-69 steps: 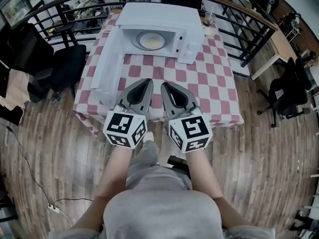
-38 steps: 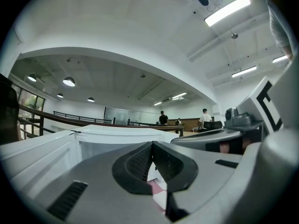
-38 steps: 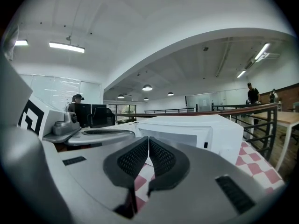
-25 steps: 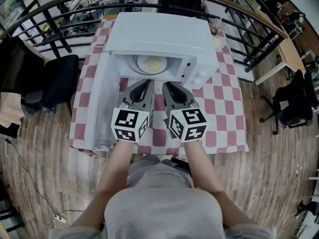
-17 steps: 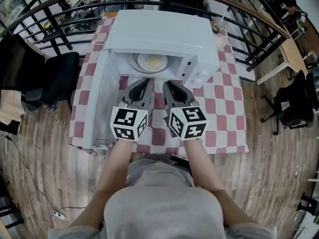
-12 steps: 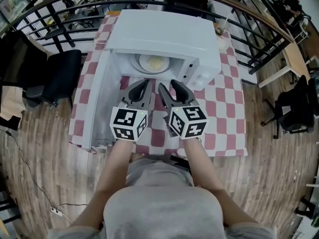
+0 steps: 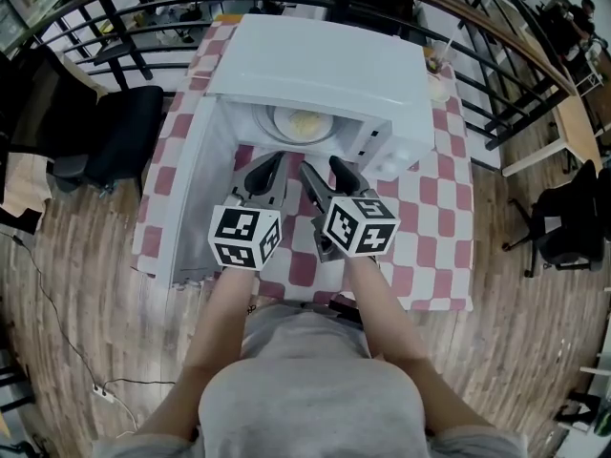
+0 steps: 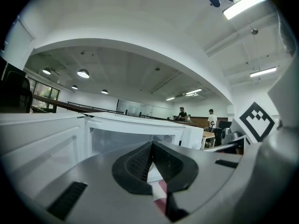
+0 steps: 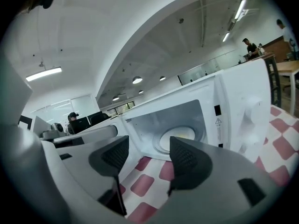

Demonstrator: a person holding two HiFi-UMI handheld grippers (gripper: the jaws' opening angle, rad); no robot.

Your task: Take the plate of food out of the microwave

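Now the reach is in hand: the plate of food [image 7: 302, 122] sits inside the open microwave [image 7: 315, 60] on the tabletop [image 7: 434, 219]. Next, I judge, comes closing on its rim. The right hand-held gripper [image 9: 147, 153] has just been opening and gapes wide, empty; the left hand-held gripper [image 8: 152, 153] is closed, empty.
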